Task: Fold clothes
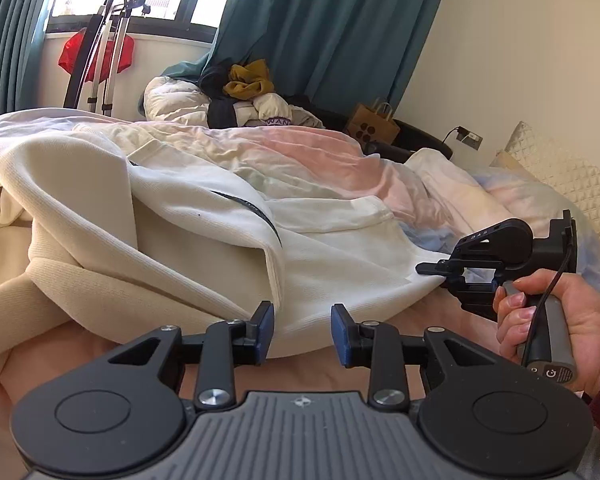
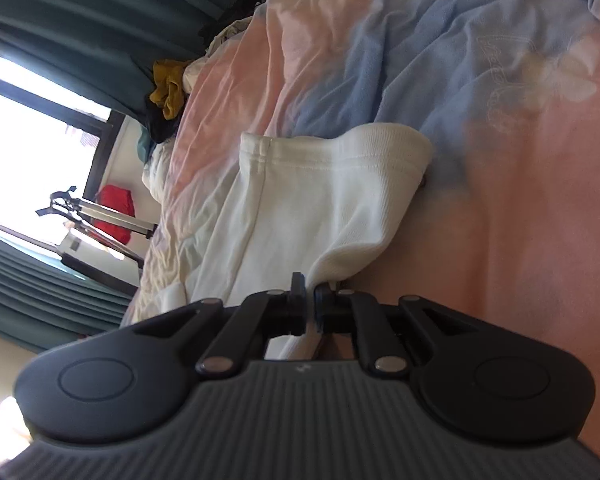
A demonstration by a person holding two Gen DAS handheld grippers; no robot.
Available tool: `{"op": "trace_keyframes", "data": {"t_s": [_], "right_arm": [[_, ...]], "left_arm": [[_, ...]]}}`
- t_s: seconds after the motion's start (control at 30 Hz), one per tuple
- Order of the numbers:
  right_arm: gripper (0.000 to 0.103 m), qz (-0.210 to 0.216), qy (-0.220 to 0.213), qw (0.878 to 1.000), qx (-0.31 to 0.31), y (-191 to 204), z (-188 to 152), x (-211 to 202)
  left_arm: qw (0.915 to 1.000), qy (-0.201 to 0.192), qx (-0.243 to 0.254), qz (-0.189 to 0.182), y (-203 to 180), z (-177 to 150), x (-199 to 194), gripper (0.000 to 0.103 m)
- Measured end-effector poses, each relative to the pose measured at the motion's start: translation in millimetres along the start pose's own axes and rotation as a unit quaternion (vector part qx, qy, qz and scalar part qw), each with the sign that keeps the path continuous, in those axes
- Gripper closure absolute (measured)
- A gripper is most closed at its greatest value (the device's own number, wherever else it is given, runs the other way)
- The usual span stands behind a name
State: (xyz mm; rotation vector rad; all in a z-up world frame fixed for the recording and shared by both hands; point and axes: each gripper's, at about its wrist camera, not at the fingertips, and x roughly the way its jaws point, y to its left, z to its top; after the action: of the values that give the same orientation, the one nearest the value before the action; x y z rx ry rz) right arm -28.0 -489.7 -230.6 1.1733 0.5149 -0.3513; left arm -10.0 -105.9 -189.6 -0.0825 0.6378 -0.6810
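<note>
right gripper (image 2: pixel 309 300): pads clamped on white garment (image 2: pixel 300 200) edge | garment: lying on pink-blue bedsheet (image 2: pixel 520 240); hem folded | background: teal curtain (image 2: pixel 80 12); bright window (image 2: pixel 28 128)

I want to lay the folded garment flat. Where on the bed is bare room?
Free: the pink bedspread right of the white garment in the right wrist view, and the strip before the left hand-held gripper. Crowded: the clothes pile by the curtain, and the cream cloth at left.
</note>
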Motion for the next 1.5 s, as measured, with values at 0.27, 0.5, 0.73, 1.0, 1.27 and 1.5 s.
{"op": "trace_keyframes", "data": {"t_s": [0.27, 0.5, 0.73, 1.0, 1.27, 1.5], "right_arm": [[0.079, 0.016, -0.009, 0.997, 0.071, -7, 2, 19], [0.019, 0.032, -0.036, 0.992, 0.115, -14, -6, -6], [0.016, 0.001, -0.047, 0.995, 0.084, -16, 1, 10], [0.095, -0.046, -0.082, 0.995, 0.026, -10, 20, 8], [0.095, -0.005, -0.224, 0.971, -0.077, 33, 43, -49], [0.095, -0.045, -0.215, 0.976, 0.001, -12, 81, -38]], "left_arm": [[0.9984, 0.042, -0.037, -0.003, 3, 2, -5, 0.052], [0.995, 0.074, -0.067, 0.003, 1, 4, -31, 0.019], [0.989, 0.105, -0.1, 0.029, 15, 2, -32, 0.016], [0.9786, 0.121, -0.161, 0.043, 45, 1, -27, 0.016], [0.958, 0.097, -0.264, 0.056, 92, -1, -47, 0.016], [0.8929, 0.049, -0.443, 0.067, 147, -38, -113, 0.016]]}}
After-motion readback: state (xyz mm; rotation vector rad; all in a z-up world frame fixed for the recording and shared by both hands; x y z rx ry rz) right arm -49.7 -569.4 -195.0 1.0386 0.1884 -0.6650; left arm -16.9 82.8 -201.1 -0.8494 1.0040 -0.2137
